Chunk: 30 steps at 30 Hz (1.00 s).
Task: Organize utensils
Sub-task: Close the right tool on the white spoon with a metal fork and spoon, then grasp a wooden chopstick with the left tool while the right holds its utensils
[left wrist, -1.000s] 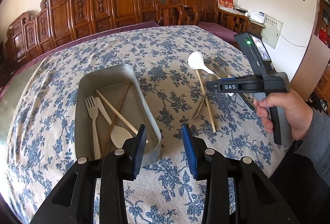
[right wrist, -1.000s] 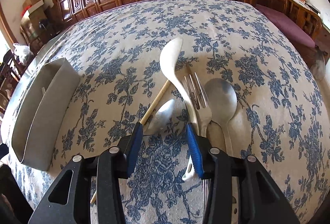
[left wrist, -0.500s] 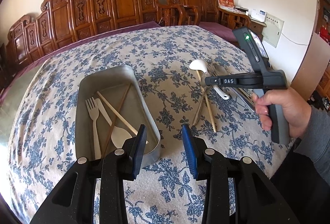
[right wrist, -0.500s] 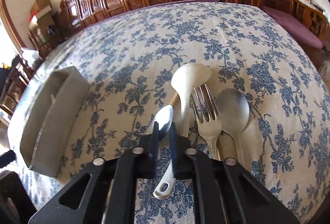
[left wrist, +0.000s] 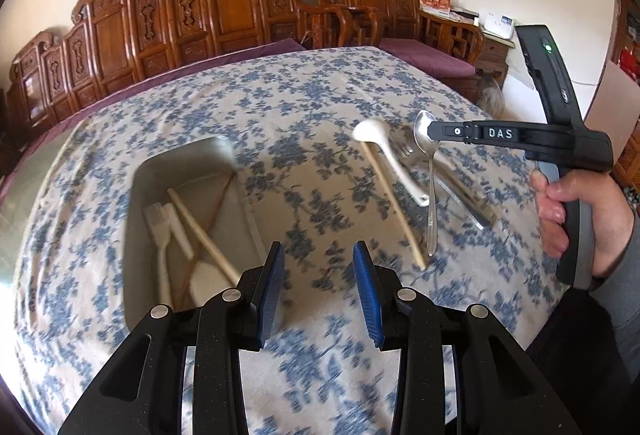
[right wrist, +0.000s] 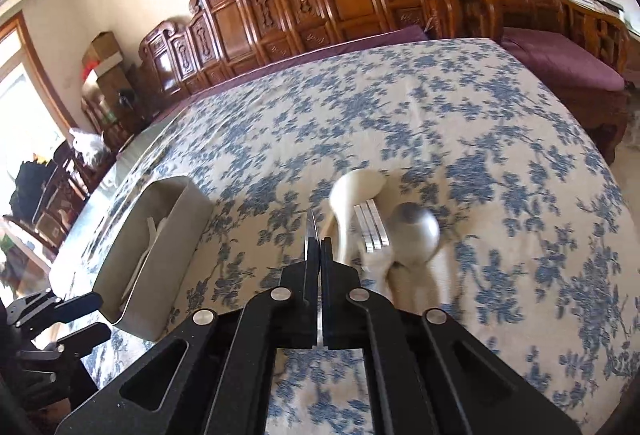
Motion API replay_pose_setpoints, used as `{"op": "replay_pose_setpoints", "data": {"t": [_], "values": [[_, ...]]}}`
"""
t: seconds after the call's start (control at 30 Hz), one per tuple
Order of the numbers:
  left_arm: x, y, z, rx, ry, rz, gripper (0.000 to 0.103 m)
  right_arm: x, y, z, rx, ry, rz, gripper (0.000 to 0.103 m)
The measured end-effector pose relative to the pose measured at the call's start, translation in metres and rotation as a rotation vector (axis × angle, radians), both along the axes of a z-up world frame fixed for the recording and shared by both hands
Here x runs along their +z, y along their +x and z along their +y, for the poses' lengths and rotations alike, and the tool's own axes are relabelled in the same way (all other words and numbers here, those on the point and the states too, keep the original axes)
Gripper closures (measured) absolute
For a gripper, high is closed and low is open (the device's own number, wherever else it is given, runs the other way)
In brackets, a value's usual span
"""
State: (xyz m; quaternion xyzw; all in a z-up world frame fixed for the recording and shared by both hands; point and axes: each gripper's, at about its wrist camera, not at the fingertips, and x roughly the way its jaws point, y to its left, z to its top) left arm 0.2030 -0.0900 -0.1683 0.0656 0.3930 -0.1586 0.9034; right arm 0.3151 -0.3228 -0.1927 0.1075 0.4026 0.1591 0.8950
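Small metal spoon (left wrist: 429, 171) hangs bowl-up, above utensils scattered right of tin (left wrist: 138, 235).

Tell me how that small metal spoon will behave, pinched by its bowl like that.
The small metal spoon hangs handle-down from the right gripper, so it may well swing. Polished steel looks slippery; it could slide or pivot. It looks stiff, unlikely to bend.

Left gripper (left wrist: 318, 289): black linkage arms, silver pivot screws, blue ribbed pads (left wrist: 370, 289). Right gripper (left wrist: 434, 133): black, "DAS" marking; bare hand (left wrist: 580, 219), grey sleeve.
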Motion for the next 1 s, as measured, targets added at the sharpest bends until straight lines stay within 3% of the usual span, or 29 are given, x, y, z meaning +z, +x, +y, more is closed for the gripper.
{"op": "replay_pose_setpoints", "data": {"t": [0.47, 0.83, 1.0], "values": [[-0.027, 0.062, -0.062, -0.055, -0.038, 0.105, 0.071, -0.019, 0.010, -0.053, -0.064, 0.044, 0.051, 0.101], [-0.060, 0.091, -0.095, -0.074, -0.023, 0.185, 0.088, -0.020, 0.014, -0.051, -0.058, 0.049, 0.052, 0.101], [-0.073, 0.095, -0.100, -0.072, 0.009, 0.199, 0.090, -0.022, 0.014, -0.046, -0.047, 0.039, 0.058, 0.101]]}}
